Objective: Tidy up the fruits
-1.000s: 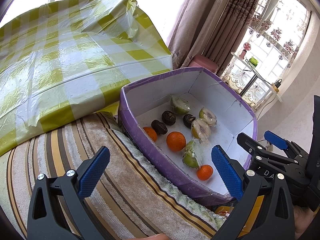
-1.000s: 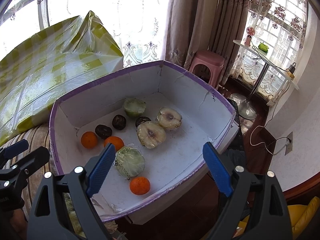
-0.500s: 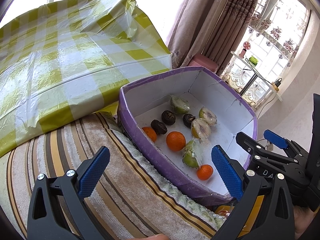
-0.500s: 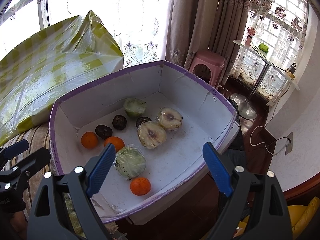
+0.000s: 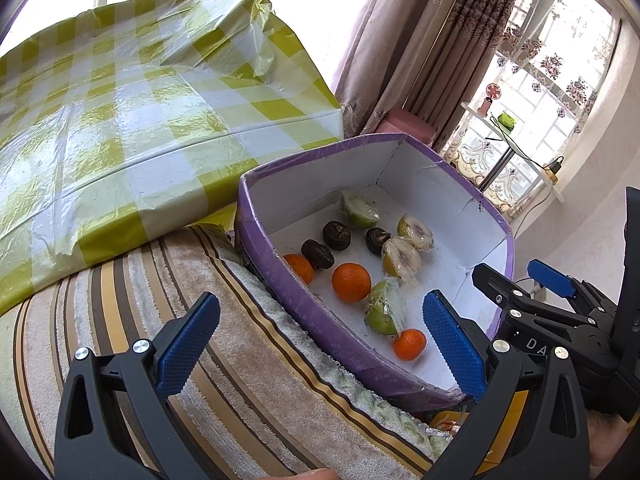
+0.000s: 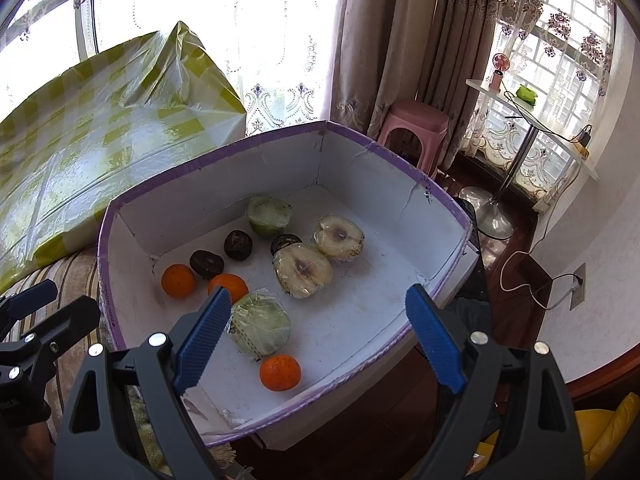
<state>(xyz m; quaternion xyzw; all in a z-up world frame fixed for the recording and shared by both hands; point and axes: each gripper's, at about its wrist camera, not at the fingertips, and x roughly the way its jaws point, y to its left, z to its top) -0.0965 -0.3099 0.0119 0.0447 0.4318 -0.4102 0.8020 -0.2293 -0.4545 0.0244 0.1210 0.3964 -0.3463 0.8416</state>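
A white cardboard box with a purple rim [image 6: 224, 156] [image 5: 280, 280] holds loose fruit: three small oranges [image 6: 280, 372] [image 5: 351, 282], three dark round fruits [image 6: 238, 245] [image 5: 337, 235], and several plastic-wrapped halved fruits [image 6: 262, 324] [image 6: 302, 270] [image 5: 384, 310]. My right gripper [image 6: 316, 338] is open and empty, held above the box's near edge. My left gripper [image 5: 320, 338] is open and empty, over the striped cloth at the box's left side. The right gripper also shows in the left wrist view [image 5: 520, 284].
The box rests on a striped brown towel [image 5: 180, 320]. A table with a yellow checked plastic cover [image 5: 120, 120] stands behind it. A pink stool [image 6: 412, 124], curtains, a white side table [image 6: 532, 128] and a floor cable [image 6: 532, 276] lie to the right.
Both grippers have drifted only slightly; the box and fruit stay where they were.
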